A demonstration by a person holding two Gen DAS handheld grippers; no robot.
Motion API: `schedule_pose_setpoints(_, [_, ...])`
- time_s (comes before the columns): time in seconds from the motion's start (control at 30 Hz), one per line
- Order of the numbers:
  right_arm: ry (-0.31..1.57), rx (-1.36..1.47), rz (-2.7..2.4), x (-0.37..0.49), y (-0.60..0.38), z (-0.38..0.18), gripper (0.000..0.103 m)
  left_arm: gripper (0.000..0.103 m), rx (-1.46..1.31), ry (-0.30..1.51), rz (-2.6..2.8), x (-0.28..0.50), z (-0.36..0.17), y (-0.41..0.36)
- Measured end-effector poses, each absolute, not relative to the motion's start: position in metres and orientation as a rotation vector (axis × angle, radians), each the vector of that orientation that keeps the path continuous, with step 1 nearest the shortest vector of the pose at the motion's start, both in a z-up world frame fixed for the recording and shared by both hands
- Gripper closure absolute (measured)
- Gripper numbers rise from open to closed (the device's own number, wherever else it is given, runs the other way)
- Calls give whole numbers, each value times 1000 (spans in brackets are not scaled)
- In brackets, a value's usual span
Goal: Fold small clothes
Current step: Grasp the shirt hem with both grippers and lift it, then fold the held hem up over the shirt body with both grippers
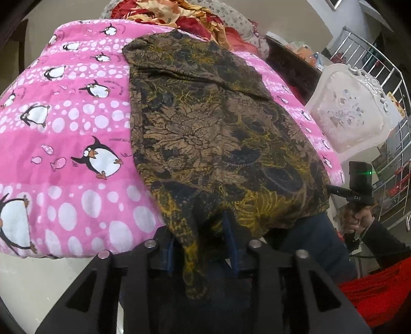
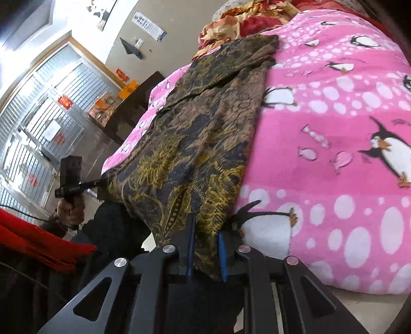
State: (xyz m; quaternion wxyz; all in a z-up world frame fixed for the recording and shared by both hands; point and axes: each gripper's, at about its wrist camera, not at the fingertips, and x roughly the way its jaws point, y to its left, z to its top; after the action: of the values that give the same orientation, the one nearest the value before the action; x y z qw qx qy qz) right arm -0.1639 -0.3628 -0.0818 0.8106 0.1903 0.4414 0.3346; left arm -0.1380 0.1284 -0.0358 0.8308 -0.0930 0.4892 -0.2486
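A brown garment with black and yellow flower print (image 1: 205, 123) lies stretched along a pink penguin blanket (image 1: 64, 123). It also shows in the right wrist view (image 2: 200, 123). My left gripper (image 1: 200, 226) has its blue pads on either side of the near hem, with a corner of cloth hanging between them. My right gripper (image 2: 206, 226) has its blue pads around the other near corner of the hem. Each gripper shows in the other's view, at the cloth's edge: the right one (image 1: 334, 190) and the left one (image 2: 97, 183).
A heap of red and orange printed cloth (image 1: 179, 15) lies at the far end of the blanket. A white ornate chair back (image 1: 352, 108) and a metal railing (image 1: 385, 77) stand to the right. Red cloth (image 2: 38, 241) lies near my body.
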Motion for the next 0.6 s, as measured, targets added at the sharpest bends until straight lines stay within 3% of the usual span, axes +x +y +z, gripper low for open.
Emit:
schedule_pose_setpoints(0.1, [936, 426, 707, -164, -364, -84, 87, 76, -211, 1035, -526, -137, -39, 130])
schedule_pose_setpoints(0.17, [930, 427, 704, -166, -364, -80, 88, 96, -222, 1039, -521, -138, -39, 133])
schedule_pose_setpoints(0.2, [916, 435, 705, -170, -369, -76, 97, 100, -226, 1044, -520, -139, -38, 134])
schedule_pose_setpoints(0.6, [626, 428, 721, -205, -386, 40, 98, 100, -252, 881, -556, -166, 31, 176])
